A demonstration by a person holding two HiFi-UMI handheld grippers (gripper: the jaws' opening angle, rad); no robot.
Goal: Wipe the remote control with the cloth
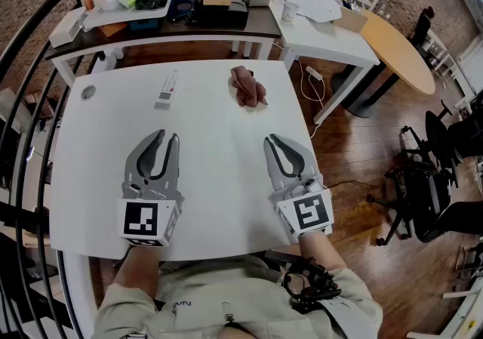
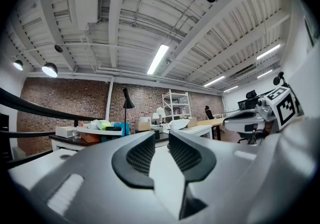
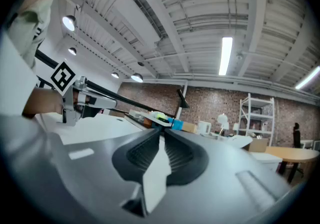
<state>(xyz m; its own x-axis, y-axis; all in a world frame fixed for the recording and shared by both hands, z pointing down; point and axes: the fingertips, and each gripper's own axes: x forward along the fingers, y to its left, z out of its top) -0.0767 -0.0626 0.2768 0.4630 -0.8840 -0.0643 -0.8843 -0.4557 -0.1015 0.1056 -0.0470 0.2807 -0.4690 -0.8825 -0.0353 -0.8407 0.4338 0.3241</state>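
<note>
Head view: remote (image 1: 167, 89) tiny, indistinct; left hand-held gripper (image 1: 167, 135) barely apart, right hand-held gripper (image 1: 272, 139) together.

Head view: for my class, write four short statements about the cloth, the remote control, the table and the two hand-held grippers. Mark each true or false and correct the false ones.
1. The cloth lies on top of the remote control. False: they lie apart, with the cloth to the right of the remote control.
2. The left hand-held gripper and the right hand-held gripper hold nothing. True.
3. The remote control lies on the white table. True.
4. The right hand-held gripper grips the cloth. False: its jaws are together on nothing, and the cloth lies farther up the table.
</note>
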